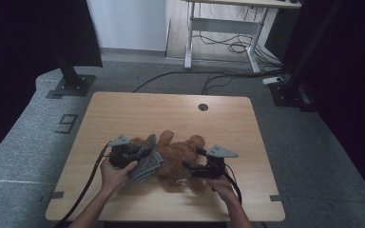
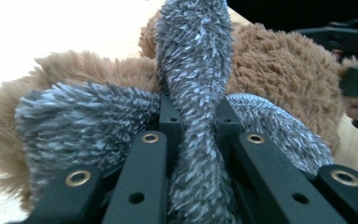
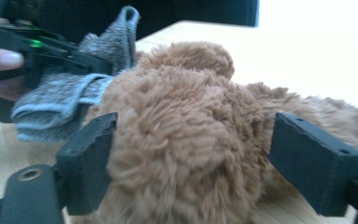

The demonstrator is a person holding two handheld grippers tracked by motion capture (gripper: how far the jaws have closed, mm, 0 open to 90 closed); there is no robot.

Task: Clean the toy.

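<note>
1. While the brown plush bear point(image 1: 178, 154) lies near the middle of the surface point(image 1: 228, 118), it is unrestrained and could slide.
2. The grey knit garment point(image 1: 147, 159) sits at the bear's left; a hard pull could drag the bear.
3. The left gripper point(image 2: 193, 135) has its fingers pinching the garment.
4. The right gripper point(image 3: 193, 163) has its fingers spread either side of the bear, not pressing it.
</note>
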